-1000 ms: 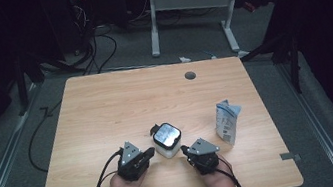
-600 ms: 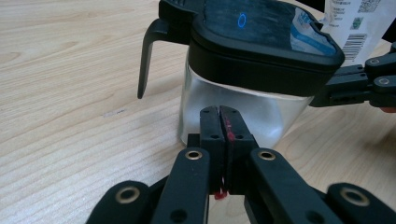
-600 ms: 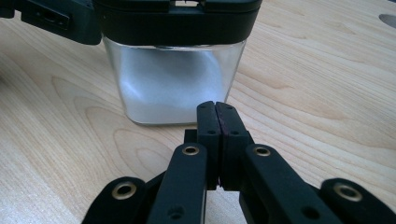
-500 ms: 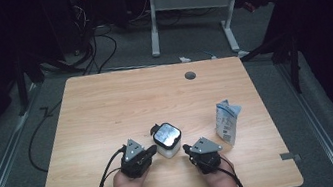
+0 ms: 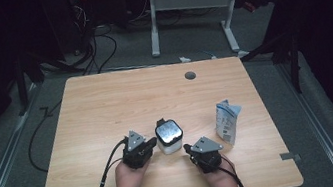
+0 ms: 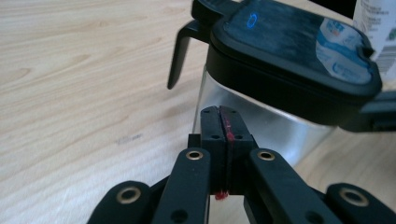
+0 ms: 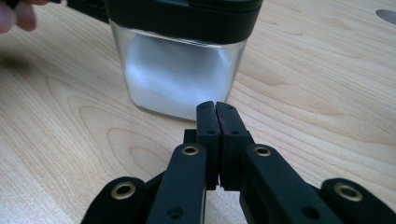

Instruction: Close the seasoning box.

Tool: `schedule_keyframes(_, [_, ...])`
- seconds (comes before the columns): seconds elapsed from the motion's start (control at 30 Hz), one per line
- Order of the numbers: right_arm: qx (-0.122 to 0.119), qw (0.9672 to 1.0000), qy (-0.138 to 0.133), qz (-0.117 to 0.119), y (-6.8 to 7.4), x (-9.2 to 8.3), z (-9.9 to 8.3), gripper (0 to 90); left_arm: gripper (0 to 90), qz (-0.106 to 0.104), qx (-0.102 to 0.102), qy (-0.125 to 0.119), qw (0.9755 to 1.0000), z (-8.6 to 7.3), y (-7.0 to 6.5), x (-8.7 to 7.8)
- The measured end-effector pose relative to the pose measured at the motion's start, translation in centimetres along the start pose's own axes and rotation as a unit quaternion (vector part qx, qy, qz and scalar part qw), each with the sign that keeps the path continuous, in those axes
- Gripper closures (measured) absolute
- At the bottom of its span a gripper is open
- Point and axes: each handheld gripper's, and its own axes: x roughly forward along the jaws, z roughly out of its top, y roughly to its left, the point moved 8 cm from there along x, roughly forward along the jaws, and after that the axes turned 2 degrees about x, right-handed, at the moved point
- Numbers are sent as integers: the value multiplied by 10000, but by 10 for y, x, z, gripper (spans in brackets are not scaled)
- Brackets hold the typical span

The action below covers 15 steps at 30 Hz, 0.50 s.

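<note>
A clear square container (image 5: pixel 169 137) with a black lid stands near the table's front middle; white powder fills its lower part (image 7: pixel 180 77). Its black lid (image 6: pixel 289 51) has a latch handle hanging down on one side. My left gripper (image 5: pixel 151 143) sits just left of it, shut with nothing between its jaws, its tips (image 6: pixel 224 114) close to the container's wall. My right gripper (image 5: pixel 189 148) lies to the container's lower right, also shut and empty, its tips (image 7: pixel 216 109) a short way from the wall. A hand holds each gripper.
A white and blue pouch (image 5: pixel 227 121) stands upright to the right of the container. The wooden table (image 5: pixel 106 108) has a round cable hole (image 5: pixel 190 75) near its far edge. Cables trail from both grippers over the front edge.
My left gripper has slid right, toward the container. The right gripper and the container have stayed put.
</note>
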Motion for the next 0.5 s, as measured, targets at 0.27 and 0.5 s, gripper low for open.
schedule_keyframes(0.27, [74, 10000, -47, -34, -5, -1, 2, 893, 811, 216, 102, 6, 9997, -8, 23, -26])
schedule_keyframes(0.5, [169, 9996, -142, -148, -15, 2, 7, 894, 633, 619, 107, 179, 9979, -46, 59, -89])
